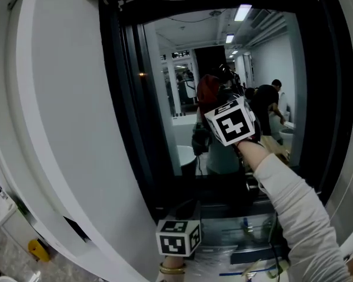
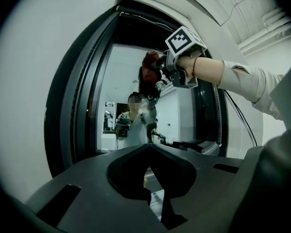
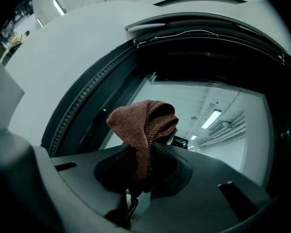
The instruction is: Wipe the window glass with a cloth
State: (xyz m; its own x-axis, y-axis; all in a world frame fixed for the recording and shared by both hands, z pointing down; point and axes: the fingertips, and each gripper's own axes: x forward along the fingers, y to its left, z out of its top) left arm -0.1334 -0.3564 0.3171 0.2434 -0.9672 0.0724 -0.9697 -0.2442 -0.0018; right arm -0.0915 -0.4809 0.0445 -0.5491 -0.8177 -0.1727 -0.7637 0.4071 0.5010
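The window glass (image 1: 165,104) sits in a black frame (image 1: 120,98) and mirrors a lit room. My right gripper (image 3: 148,147) is raised in front of the glass, shut on a reddish-brown knitted cloth (image 3: 141,123). The cloth bunches above the jaws, close to the pane; whether it touches the pane cannot be told. In the head view the cloth (image 1: 208,90) shows just above the right gripper's marker cube (image 1: 232,122). My left gripper (image 2: 148,148) hangs low near the sill, jaws together with nothing between them. Its marker cube (image 1: 177,238) is at the bottom centre. From the left gripper view the cloth (image 2: 149,71) is high up against the pane.
A broad white wall panel (image 1: 59,128) curves along the frame's left side. Below the window lies a sill (image 1: 229,231) with plastic-wrapped items and a blue pen (image 1: 245,224). A yellow object (image 1: 38,249) sits at the lower left. People appear as reflections in the glass.
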